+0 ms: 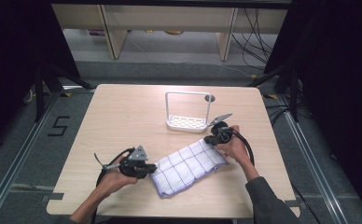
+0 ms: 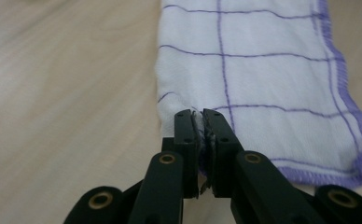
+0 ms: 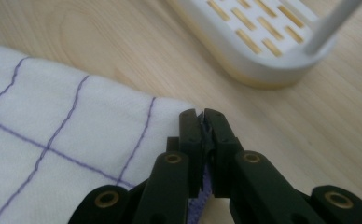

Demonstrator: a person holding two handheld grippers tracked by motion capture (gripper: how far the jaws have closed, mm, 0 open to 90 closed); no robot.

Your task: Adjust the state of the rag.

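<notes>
A white cloth (image 1: 188, 165) with a purple grid and purple hem lies folded on the wooden table (image 1: 123, 116), slanting from lower left to upper right. My left gripper (image 1: 152, 171) is shut on the cloth's left end; in the left gripper view its jaws pinch the folded edge of the cloth (image 2: 263, 79) at the left gripper's tips (image 2: 198, 114). My right gripper (image 1: 210, 140) is shut on the cloth's upper right corner; in the right gripper view the cloth (image 3: 53, 140) lies left of the right gripper's tips (image 3: 198, 114), with purple hem showing between the jaws.
A white slotted rack (image 1: 187, 122) with a metal hoop handle stands just beyond the cloth, close to my right gripper; its base (image 3: 263, 42) shows in the right gripper view. A dark round spot (image 1: 210, 98) sits behind it. Floor and table legs lie beyond the far edge.
</notes>
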